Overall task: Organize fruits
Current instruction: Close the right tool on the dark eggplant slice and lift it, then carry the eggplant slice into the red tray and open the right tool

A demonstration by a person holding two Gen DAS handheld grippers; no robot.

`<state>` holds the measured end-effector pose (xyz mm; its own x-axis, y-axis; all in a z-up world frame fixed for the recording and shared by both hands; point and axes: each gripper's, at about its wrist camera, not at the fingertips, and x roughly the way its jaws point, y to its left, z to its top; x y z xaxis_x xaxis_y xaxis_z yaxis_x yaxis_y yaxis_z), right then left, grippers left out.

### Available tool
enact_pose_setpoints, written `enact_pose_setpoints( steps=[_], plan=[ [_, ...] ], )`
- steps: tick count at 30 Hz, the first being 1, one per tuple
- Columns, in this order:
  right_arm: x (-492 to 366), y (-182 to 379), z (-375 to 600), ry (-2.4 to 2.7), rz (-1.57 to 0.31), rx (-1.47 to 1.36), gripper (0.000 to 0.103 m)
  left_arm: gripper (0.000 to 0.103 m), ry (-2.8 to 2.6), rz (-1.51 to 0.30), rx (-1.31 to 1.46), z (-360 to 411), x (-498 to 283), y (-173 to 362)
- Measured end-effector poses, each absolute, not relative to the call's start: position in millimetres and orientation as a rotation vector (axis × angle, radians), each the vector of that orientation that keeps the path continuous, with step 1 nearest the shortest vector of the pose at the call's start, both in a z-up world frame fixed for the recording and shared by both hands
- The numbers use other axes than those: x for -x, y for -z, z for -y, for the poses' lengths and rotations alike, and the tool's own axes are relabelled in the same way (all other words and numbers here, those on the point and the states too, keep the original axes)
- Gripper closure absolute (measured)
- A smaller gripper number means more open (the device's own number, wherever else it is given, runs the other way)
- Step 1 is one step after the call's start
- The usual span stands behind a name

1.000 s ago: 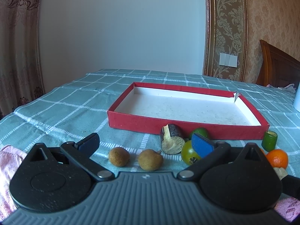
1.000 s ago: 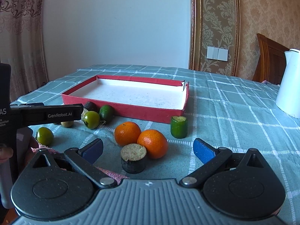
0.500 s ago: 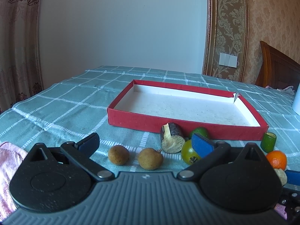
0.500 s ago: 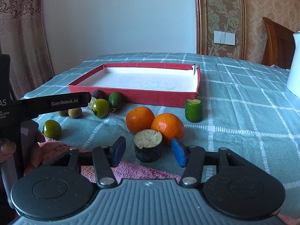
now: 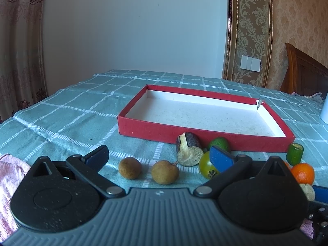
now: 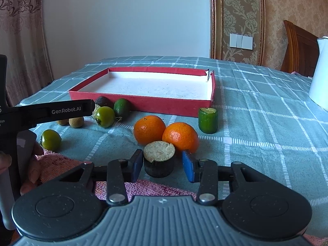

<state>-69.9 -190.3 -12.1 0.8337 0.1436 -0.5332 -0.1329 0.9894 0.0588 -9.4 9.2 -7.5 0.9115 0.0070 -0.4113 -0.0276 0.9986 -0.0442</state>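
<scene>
A red shallow box lies empty on the checked cloth. In the left wrist view two brown longans, a dark cut stub and green fruits lie before it. My left gripper is open above them. In the right wrist view my right gripper is open, its pads on either side of a dark cut stub, with a small gap. Two oranges sit just behind it, and a green cut piece stands further back.
A pink towel lies at the near table edge. A white kettle stands at the right. A wooden headboard is behind the table. Another green fruit lies near the left gripper's body.
My right gripper has moved forward and down to the dark stub and its jaws have narrowed around it. The left gripper has barely shifted.
</scene>
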Motion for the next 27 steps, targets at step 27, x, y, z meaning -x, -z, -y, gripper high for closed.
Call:
enact_pose_setpoints(
  steps=[27],
  plan=[
    [75, -8, 190, -0.218, -0.502, -0.044, 0.07, 0.0, -0.011, -0.449, 0.061, -9, 7, 9]
  ],
)
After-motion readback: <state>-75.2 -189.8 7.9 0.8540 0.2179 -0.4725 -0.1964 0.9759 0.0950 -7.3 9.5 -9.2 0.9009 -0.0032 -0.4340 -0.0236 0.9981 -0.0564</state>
